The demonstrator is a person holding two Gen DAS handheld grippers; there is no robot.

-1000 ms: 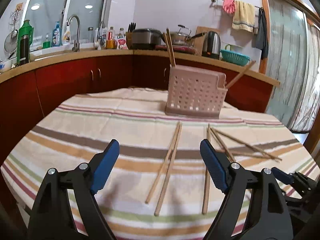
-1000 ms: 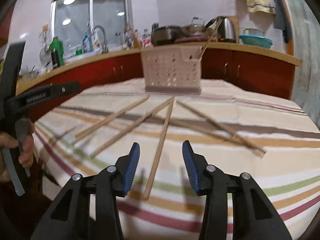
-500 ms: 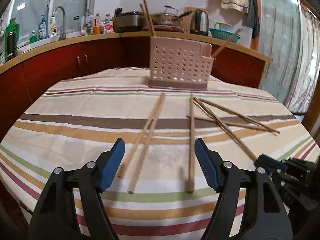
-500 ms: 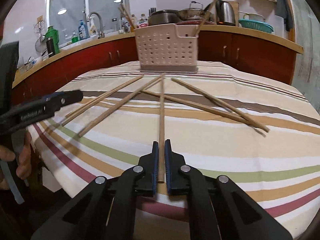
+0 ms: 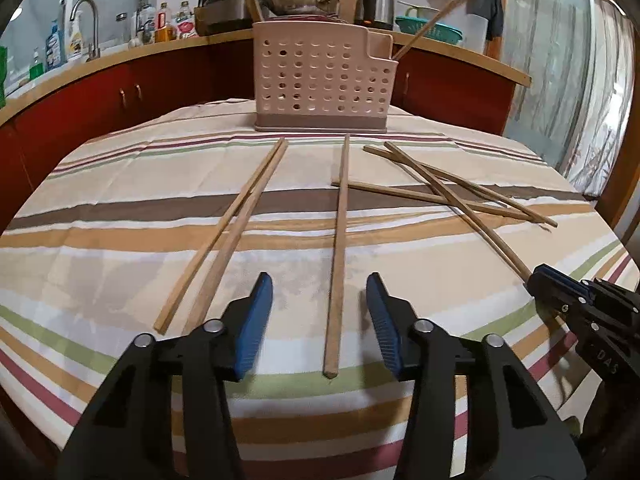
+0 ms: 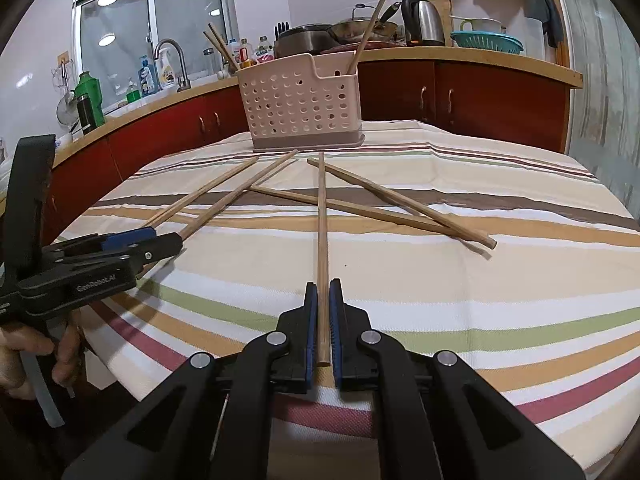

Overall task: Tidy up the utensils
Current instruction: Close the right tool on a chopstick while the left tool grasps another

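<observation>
Several wooden chopsticks lie on the striped tablecloth in front of a pink perforated utensil holder (image 5: pixel 322 80), also in the right wrist view (image 6: pixel 300 104), which holds a few chopsticks. My right gripper (image 6: pixel 323 292) is shut on the near end of one chopstick (image 6: pixel 321 232); it also shows at the right edge of the left wrist view (image 5: pixel 538 280). My left gripper (image 5: pixel 320 316) is open, its blue pads on either side of the near end of a single chopstick (image 5: pixel 340 240). It also shows in the right wrist view (image 6: pixel 156 240), near a pair of chopsticks (image 6: pixel 224 196).
A pair of chopsticks (image 5: pixel 236 224) lies left of the left gripper. Crossed chopsticks (image 5: pixel 452 192) lie to the right. The round table's front edge (image 6: pixel 400 408) is close under both grippers. A red-fronted kitchen counter (image 5: pixel 120 92) runs behind the table.
My left gripper has moved forward and right, from the pair of chopsticks to a single one. My right gripper closed on a chopstick a second ago and still holds it.
</observation>
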